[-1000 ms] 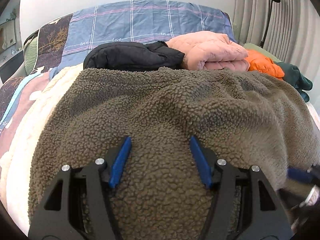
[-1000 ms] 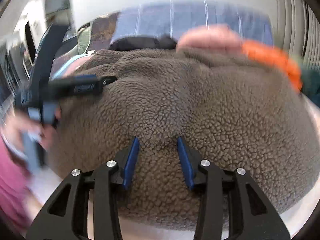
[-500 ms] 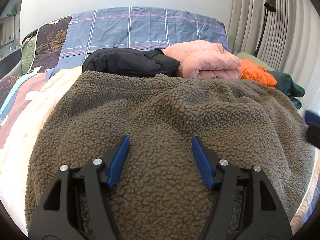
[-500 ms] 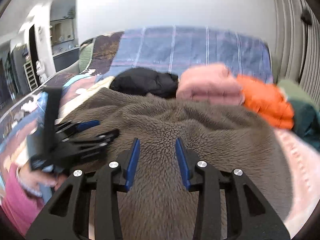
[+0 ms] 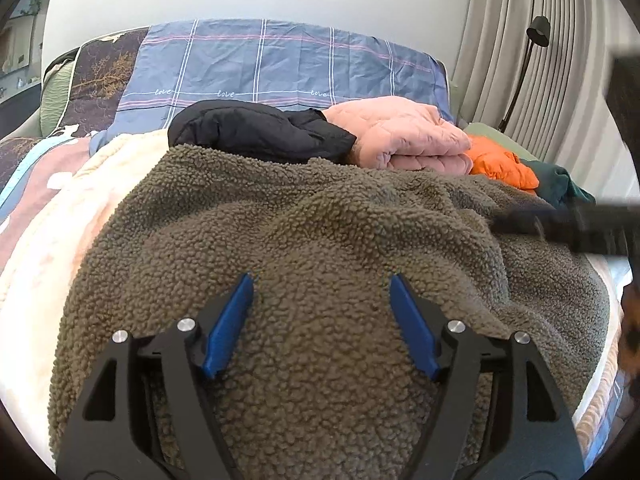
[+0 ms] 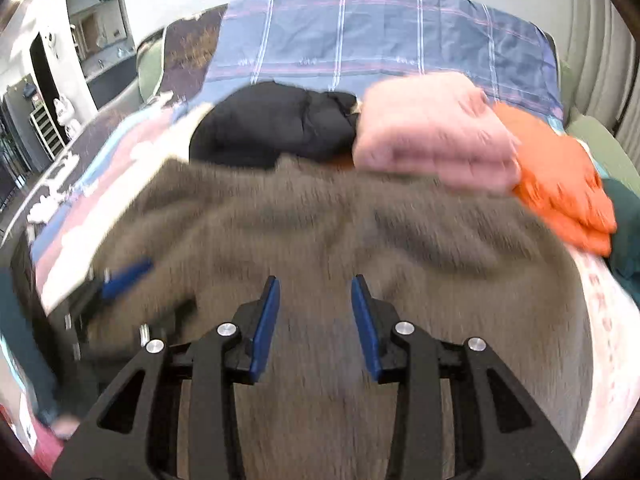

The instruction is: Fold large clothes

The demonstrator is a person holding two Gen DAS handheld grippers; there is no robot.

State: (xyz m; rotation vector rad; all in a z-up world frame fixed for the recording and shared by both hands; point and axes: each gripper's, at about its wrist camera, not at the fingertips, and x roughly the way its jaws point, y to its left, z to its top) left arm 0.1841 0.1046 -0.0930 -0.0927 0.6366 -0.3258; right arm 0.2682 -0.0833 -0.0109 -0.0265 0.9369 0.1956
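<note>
A large brown fleece garment (image 5: 320,232) lies spread over the bed and fills the lower half of both views (image 6: 340,232). My left gripper (image 5: 322,284) is open, its blue pads wide apart just above the fleece, holding nothing. My right gripper (image 6: 314,284) is open too, with a narrower gap, over the near middle of the fleece. The right gripper shows as a dark blur at the right of the left wrist view (image 5: 568,224). The left gripper shows blurred at the left of the right wrist view (image 6: 124,276).
Behind the fleece lie a black jacket (image 5: 256,132), a folded pink quilted garment (image 5: 408,136), an orange jacket (image 5: 500,164) and a dark green garment (image 5: 564,188). A blue plaid pillow (image 5: 280,64) stands at the headboard. Curtains and a floor lamp (image 5: 528,60) are on the right.
My right gripper has pulled back and up from the fleece and swung right; its jaws opened slightly. My left gripper stayed open over the fleece and barely moved.
</note>
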